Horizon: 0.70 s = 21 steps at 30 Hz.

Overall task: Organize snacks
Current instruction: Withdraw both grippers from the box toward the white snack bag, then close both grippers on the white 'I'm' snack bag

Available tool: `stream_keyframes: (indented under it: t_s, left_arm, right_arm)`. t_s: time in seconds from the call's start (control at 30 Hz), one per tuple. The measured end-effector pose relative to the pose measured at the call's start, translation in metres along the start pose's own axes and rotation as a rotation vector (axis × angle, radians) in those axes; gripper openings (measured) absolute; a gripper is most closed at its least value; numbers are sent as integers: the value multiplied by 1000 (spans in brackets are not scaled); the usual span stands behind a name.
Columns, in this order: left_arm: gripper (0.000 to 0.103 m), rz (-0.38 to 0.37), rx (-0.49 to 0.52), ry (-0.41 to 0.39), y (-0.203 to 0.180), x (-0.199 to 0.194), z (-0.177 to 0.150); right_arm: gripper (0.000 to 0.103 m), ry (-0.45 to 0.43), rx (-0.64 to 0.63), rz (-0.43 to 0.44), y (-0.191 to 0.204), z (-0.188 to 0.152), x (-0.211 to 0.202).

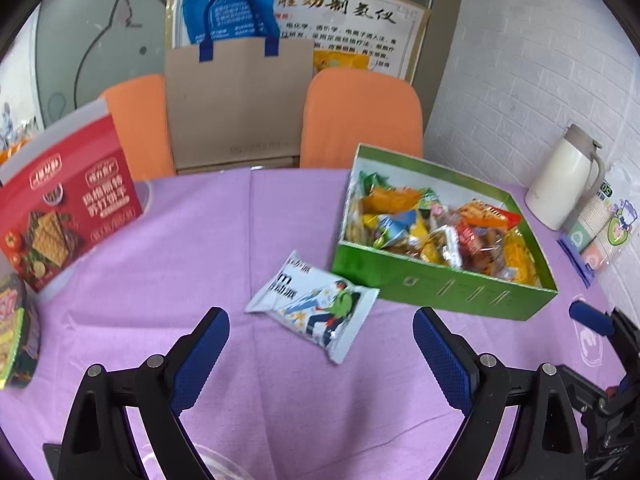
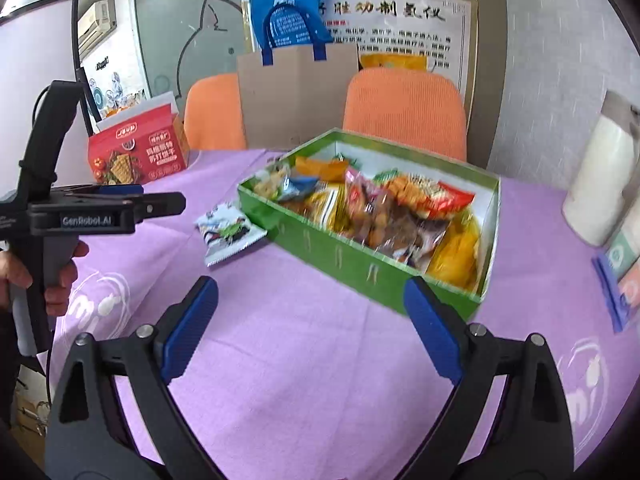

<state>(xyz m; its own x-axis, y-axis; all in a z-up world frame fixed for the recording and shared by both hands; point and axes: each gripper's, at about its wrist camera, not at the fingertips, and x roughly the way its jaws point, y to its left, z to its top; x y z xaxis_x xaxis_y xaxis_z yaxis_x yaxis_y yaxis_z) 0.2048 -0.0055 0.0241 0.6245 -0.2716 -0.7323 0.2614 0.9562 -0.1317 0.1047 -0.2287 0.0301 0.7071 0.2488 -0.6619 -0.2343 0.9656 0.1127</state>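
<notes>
Snack packet lies flat on the purple surface, long axis slanted approx 10-to-4 o'clock in the left wrist view, crimped ends at upper left and lower right. It sits just ahead of the left gripper, between the lines of its two fingers, not touching either. Left gripper is spread wide w/ nothing in it. Green box, full of mixed snack bags, is at approx 1 o'clock from that gripper, packet's right corner just beside the box's near wall.

Right gripper also gapes wide, holding nothing; packet is at approx 11 o'clock from it, well apart. Box corner is near its right finger. Red cracker box stands at 10 o'clock, far left.
</notes>
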Motion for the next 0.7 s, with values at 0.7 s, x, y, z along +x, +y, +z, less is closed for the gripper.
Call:
stream_keyframes:
  t_s: [0.7]
  left_arm:
    - [63, -207, -66, 171, 70, 101, 21]
  right_arm:
    - [67, 205, 392, 248, 12, -2, 129]
